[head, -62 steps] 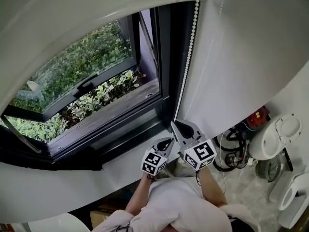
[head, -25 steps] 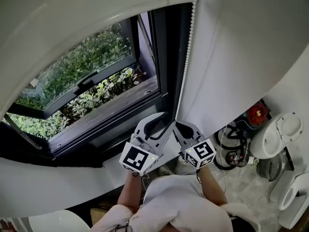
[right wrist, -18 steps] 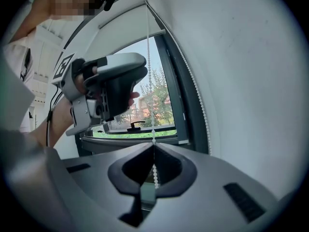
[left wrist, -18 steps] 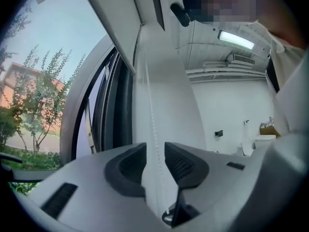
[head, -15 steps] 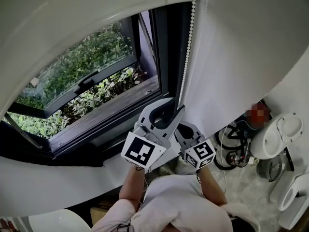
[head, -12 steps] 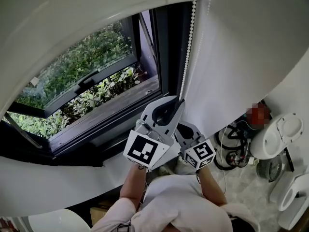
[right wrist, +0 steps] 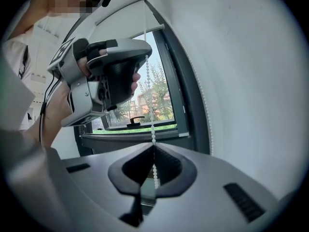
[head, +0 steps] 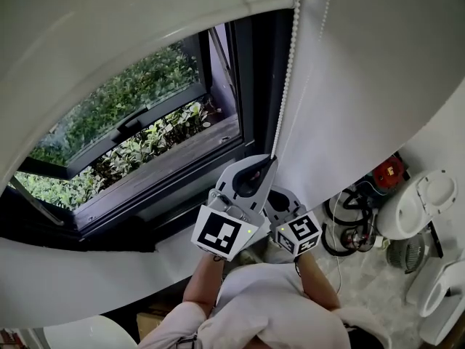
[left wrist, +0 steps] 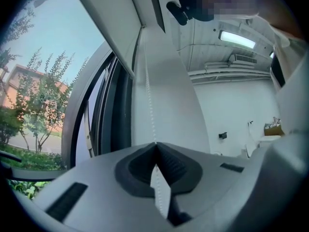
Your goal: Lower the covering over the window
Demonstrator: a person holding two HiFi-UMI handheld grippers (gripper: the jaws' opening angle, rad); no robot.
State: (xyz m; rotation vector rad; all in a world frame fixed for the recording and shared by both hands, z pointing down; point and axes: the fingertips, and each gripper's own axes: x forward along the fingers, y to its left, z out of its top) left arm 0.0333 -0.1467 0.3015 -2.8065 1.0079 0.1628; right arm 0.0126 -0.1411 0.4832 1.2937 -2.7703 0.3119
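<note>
A white roller blind point(head: 138, 20) is rolled high above the dark-framed window point(head: 145, 133). Its white bead chain point(head: 288, 78) hangs down the window's right side. My left gripper point(head: 272, 160) is raised and has just been closing; it is now shut on the chain, which runs up from between its tips point(left wrist: 155, 143). My right gripper point(right wrist: 154, 145) sits just below it, also shut on the chain point(right wrist: 150, 108). In the head view the left gripper largely hides the right one point(head: 285, 202). In the right gripper view the left gripper point(right wrist: 146, 58) pinches the chain above.
A plain white wall point(head: 378, 71) stands right of the chain. The white sill point(head: 171, 249) runs below the window. On the floor at the lower right lie dark cables point(head: 349, 227), a red object point(head: 389, 173) and white appliances point(head: 418, 206).
My left gripper rose from beside the right one up along the chain, and its wide-open jaws closed on the chain. The right gripper kept still, gripping lower down.
</note>
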